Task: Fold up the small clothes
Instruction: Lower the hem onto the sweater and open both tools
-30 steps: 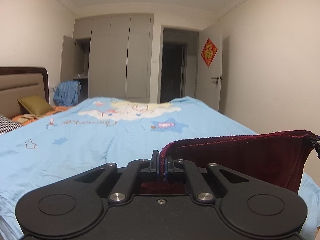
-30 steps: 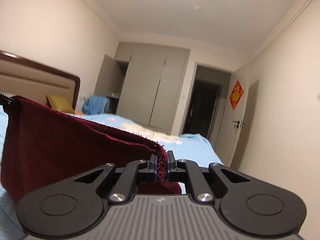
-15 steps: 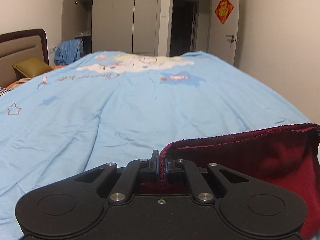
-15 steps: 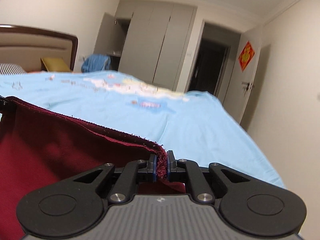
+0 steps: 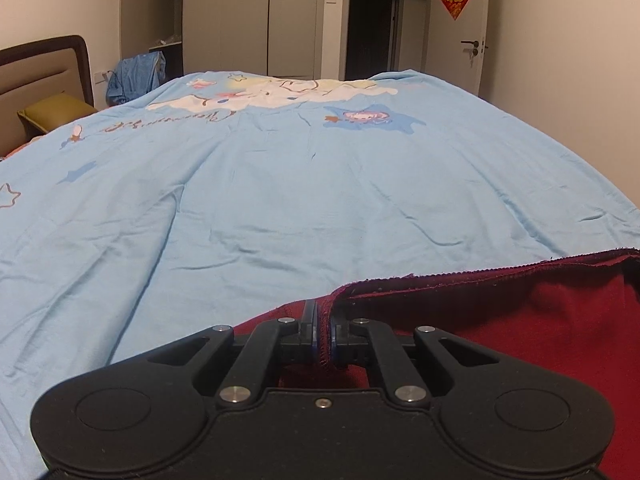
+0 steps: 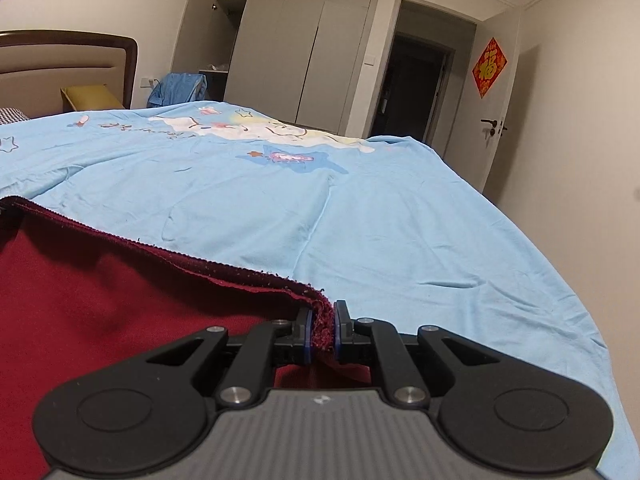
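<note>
Garment: a dark red, soft knitted cloth garment (image 5: 500, 320) with a rough stitched edge, spread low over the light blue cotton bedspread (image 5: 300, 200) printed with cartoon figures and stars; it occupies the near end of the bedspread, away from the headboard.
Left gripper: the black two-finger left gripper (image 5: 325, 334) is clamped on one end of the garment's upper edge; the cloth runs away from it toward the bedspread's door side.
Right gripper: the black two-finger right gripper (image 6: 321, 330) is clamped on the other end of the same edge; the cloth runs from it toward the bedspread's headboard side.
Reason for hold: pinching both ends keeps the edge taut and straight between the tongs, so the panel hangs or lies without bunching and a crease can form square.
Reason for location: the bedspread offers a broad, flat, soft surface; its far half is bare, giving room to lay the garment out.
Step in hand (judgement): laying the held edge down or carrying it over for a fold.
Contact: whether the lower cloth rests on the bedspread cannot be told.
Risk (judgement): uneven tension would skew the fold.
</note>
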`<state>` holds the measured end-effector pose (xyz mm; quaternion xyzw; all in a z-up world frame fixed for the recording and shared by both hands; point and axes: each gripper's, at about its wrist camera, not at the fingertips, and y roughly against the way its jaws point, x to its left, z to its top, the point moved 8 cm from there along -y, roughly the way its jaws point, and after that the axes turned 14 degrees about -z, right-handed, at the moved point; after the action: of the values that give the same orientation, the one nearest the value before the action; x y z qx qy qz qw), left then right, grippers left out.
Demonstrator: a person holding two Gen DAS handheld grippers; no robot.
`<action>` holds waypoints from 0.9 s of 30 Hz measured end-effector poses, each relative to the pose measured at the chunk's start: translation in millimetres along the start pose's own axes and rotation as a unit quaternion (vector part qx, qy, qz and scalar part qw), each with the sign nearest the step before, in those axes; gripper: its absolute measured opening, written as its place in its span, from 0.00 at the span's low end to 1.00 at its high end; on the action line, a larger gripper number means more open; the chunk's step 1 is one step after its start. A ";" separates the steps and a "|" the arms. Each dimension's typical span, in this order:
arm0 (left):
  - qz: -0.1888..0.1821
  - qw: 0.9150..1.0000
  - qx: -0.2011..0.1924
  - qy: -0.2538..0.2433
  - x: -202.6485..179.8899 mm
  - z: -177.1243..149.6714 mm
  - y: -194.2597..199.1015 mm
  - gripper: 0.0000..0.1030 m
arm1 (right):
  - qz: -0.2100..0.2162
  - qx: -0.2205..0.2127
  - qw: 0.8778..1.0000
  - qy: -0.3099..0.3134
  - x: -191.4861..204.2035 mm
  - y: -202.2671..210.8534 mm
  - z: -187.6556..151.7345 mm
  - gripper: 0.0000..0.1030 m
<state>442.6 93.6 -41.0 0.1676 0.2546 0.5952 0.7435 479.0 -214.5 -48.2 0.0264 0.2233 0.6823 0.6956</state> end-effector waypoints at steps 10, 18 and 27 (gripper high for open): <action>0.007 1.000 0.005 0.025 11.5 -4.9 -28.8 0.08 | -0.010 0.020 1.000 0.020 10.9 -23.3 -7.8 0.10; -0.027 0.999 -0.003 0.047 13.8 -5.1 -24.2 0.55 | -0.034 0.041 0.999 -0.003 -0.2 -30.0 -12.6 0.65; 0.018 0.993 -0.100 0.054 15.0 6.3 25.8 0.99 | -0.048 -0.009 0.999 0.000 -11.9 8.9 -1.4 0.95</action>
<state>428.0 114.6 -24.2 0.0651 0.2305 0.6391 0.7309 470.6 -225.7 -43.2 0.0092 0.2178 0.6502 0.7279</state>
